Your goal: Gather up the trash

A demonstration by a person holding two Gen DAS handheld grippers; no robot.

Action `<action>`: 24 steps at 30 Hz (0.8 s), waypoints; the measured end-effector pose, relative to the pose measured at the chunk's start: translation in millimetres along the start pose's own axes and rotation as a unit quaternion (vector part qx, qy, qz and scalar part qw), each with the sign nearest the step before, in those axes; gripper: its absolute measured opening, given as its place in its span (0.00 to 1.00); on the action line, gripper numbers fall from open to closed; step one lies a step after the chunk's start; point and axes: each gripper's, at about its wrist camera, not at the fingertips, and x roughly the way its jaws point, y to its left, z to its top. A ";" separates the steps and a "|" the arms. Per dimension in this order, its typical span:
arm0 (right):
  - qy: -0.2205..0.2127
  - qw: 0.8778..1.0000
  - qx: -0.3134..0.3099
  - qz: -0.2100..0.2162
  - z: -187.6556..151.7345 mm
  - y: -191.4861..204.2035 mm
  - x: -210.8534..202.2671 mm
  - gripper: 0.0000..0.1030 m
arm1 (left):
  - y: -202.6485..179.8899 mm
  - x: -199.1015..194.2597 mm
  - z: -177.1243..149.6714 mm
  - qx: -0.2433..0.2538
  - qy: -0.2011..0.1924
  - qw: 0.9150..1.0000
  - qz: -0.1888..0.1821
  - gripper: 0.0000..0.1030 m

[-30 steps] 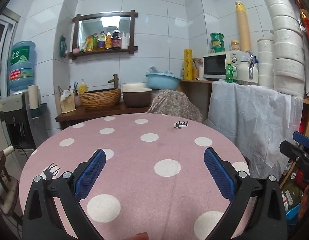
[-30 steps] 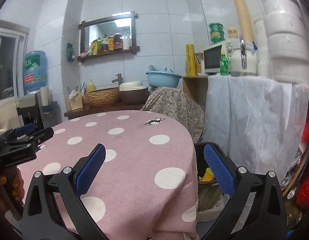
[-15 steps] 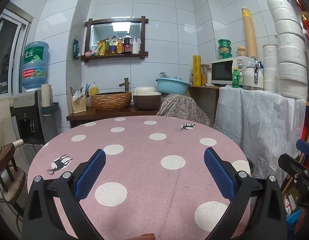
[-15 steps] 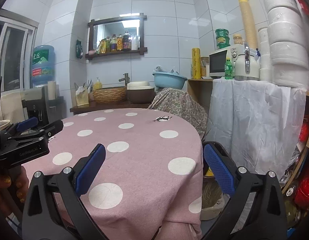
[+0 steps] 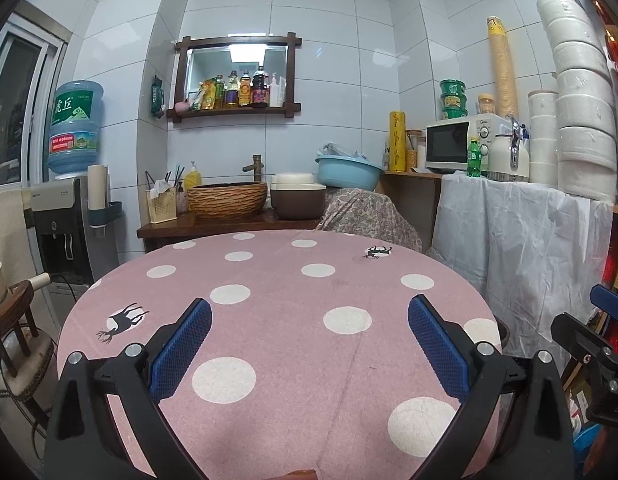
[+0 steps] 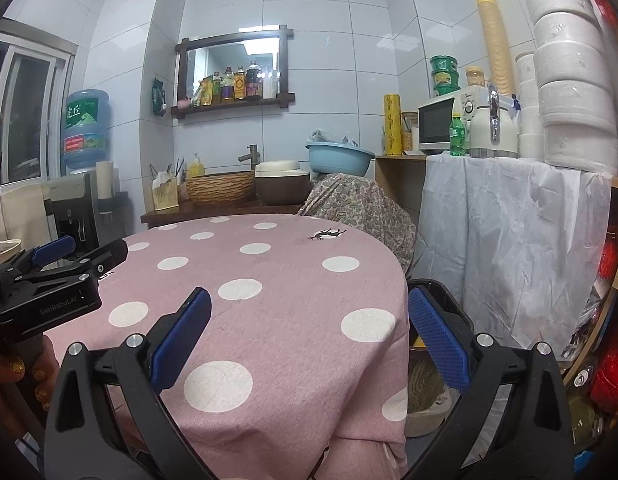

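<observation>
A round table with a pink polka-dot cloth [image 5: 285, 320] fills the lower half of both views, and it shows in the right wrist view [image 6: 269, 288] too. No loose trash shows on it. My left gripper [image 5: 309, 344] is open and empty over the near side of the table. My right gripper [image 6: 309, 336] is open and empty at the table's right edge. A black trash bin [image 6: 449, 304] with yellow scraps inside stands on the floor right of the table, partly hidden behind my right finger. The left gripper also shows in the right wrist view [image 6: 69, 264].
A wooden counter [image 5: 229, 224] behind the table holds a wicker basin [image 5: 227, 198] and a brown pot [image 5: 299, 202]. A white-draped shelf [image 5: 517, 240] with a microwave [image 5: 457, 144] stands at right. A water dispenser [image 5: 69, 216] stands at left.
Both grippers have pulled back and up from the table, so more of the cloth and room shows. Both stay open and empty.
</observation>
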 end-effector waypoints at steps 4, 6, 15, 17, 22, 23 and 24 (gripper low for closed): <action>-0.004 1.000 -0.006 -0.002 -0.4 1.4 -1.8 0.94 | 0.8 -1.1 -0.1 -0.001 -0.001 1.000 -0.002 0.95; -0.005 1.000 -0.007 -0.001 0.2 1.6 -2.7 0.94 | 0.9 -1.4 -0.3 -0.003 -0.001 1.000 -0.002 0.95; -0.005 1.000 -0.003 0.000 0.4 0.3 -3.7 0.94 | 1.0 -0.5 -0.9 -0.005 0.004 1.000 -0.007 0.95; -0.008 1.000 0.000 -0.002 0.4 1.3 -4.9 0.94 | 1.3 -0.3 -1.4 -0.008 0.006 1.000 -0.009 0.95; -0.010 1.000 0.004 -0.005 -0.6 1.6 -6.7 0.94 | 1.7 -1.4 -2.1 -0.010 0.007 1.000 -0.010 0.95; -0.010 1.000 0.005 -0.005 -0.7 2.0 -6.8 0.94 | 1.7 -1.7 -2.2 -0.010 0.007 1.000 -0.009 0.95; -0.010 1.000 0.005 -0.004 -0.7 1.7 -6.7 0.94 | 1.6 -1.6 -2.1 -0.011 0.007 1.000 -0.010 0.95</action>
